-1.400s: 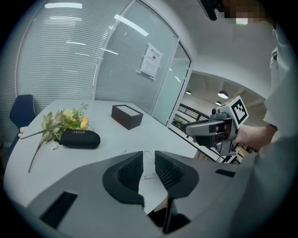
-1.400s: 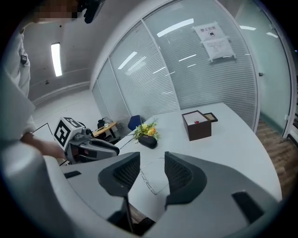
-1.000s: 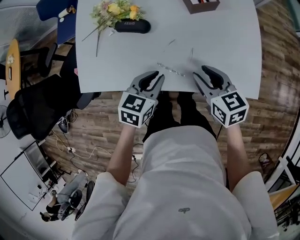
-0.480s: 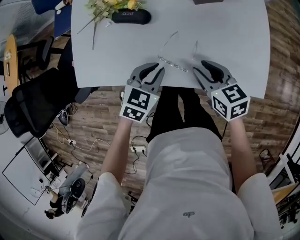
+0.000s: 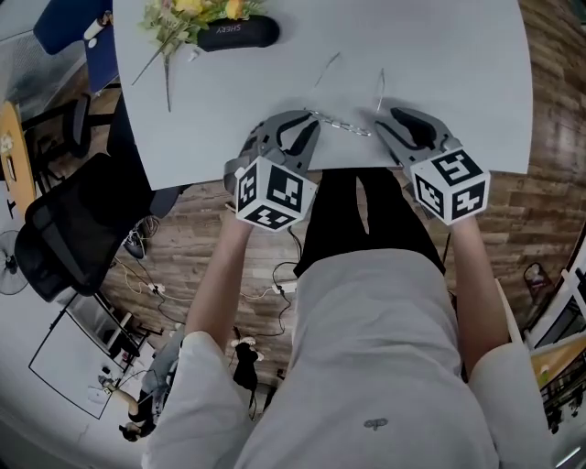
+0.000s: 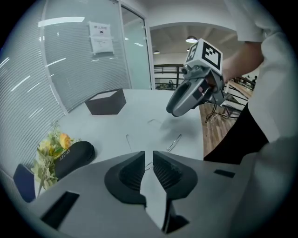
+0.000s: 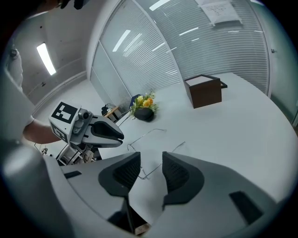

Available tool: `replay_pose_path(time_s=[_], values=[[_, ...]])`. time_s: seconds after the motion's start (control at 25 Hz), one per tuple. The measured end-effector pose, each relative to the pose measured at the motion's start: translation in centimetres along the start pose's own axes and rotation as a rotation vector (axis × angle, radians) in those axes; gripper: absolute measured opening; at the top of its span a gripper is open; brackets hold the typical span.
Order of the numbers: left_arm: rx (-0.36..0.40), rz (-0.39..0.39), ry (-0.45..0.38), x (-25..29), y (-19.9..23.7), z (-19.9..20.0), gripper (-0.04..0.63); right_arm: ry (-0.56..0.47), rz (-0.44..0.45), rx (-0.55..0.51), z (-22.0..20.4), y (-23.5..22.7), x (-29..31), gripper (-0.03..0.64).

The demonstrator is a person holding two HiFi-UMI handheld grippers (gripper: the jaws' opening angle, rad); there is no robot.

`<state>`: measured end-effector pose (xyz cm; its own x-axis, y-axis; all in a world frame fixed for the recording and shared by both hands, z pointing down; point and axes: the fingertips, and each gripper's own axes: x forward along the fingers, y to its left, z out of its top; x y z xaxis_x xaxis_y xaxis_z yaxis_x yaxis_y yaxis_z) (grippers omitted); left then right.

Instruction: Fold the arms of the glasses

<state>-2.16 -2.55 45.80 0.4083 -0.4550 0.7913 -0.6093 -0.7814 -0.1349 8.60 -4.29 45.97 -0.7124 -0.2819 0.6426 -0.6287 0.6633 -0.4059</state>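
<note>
Around the glasses (image 5: 341, 123), left tongs (image 5: 298, 125) and right tongs (image 5: 385, 122) seemingly lowered.

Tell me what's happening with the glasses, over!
Left gripper open, empty. Right gripper open, empty. Glasses on table between them, arms unfolded. Case and flowers far off.

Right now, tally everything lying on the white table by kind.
Wire-framed glasses: 1
Black glasses case: 1
Flower bouquet: 1
Dark box: 1
Total: 4
</note>
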Motion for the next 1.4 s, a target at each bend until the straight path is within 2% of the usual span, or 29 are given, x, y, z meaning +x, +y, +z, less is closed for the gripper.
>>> replay_pose_path(time_s=[0.28,0.6,0.92,1.12,1.4], values=[[0.233,-0.131,0.034,1.0,-0.9,-0.5,0.066,-0.01,-0.055,0.043,0.1,-0.6,0.1,0.147],[0.389,-0.253,0.045,2.1,-1.6,-1.2,0.066,-0.02,-0.12,0.097,-0.2,-0.9,0.8,0.146],[0.572,-0.322,0.05,2.3,-1.9,-1.5,0.048,-0.018,-0.157,0.129,-0.8,-1.1,1.6,0.126],[0.65,-0.343,0.044,2.4,-2.1,-1.5,0.04,-0.001,-0.177,0.144,-1.3,-1.5,2.2,0.12],[0.687,-0.352,0.032,2.3,-2.1,-1.4,0.034,0.005,-0.2,0.156,-1.6,-2.0,2.9,0.097]])
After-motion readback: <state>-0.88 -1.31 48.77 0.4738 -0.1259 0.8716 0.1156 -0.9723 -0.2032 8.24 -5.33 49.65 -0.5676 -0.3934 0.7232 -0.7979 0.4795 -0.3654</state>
